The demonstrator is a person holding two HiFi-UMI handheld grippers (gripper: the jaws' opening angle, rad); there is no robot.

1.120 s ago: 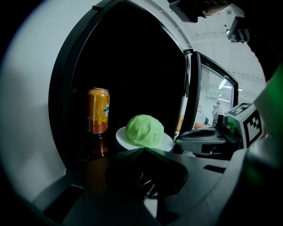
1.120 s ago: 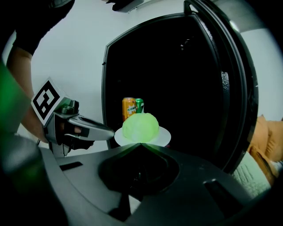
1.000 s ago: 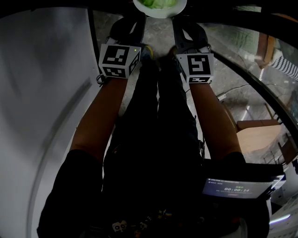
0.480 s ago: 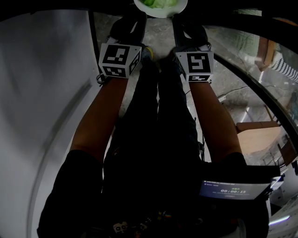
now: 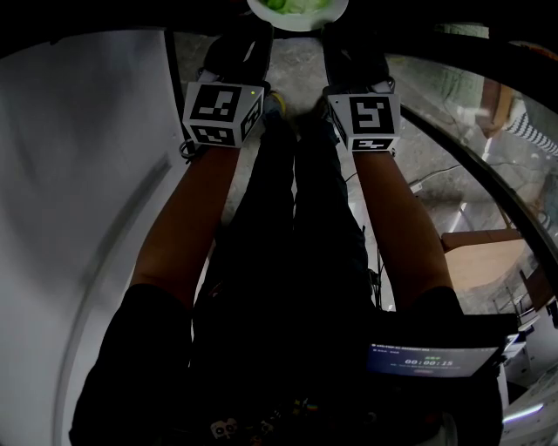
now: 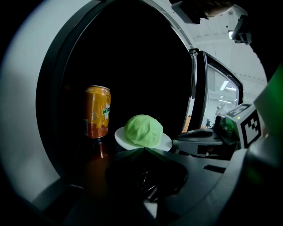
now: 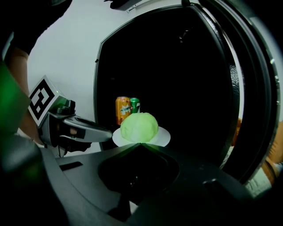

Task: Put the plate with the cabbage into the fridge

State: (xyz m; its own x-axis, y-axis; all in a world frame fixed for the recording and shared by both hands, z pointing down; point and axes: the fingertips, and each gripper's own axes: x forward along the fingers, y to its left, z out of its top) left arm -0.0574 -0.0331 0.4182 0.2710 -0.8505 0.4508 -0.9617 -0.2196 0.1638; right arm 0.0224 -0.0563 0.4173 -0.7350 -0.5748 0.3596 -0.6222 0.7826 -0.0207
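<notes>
The head camera is looking steeply down along the person's forearms, catching the plate only at the view's top edge. Each claw camera is looking forward from close and low into the dark fridge; both are sharing the cabbage and the orange can.

Looks like a test lab, not a home. Open fridge by a bare white wall, strip lights overhead, a timer screen.

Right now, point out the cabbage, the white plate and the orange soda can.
cabbage [image 6: 143, 130], left gripper view, middle of the green head.
white plate [image 6: 120, 136], left gripper view, bare left rim.
orange soda can [image 6: 97, 112], left gripper view, printed side wall.
</notes>
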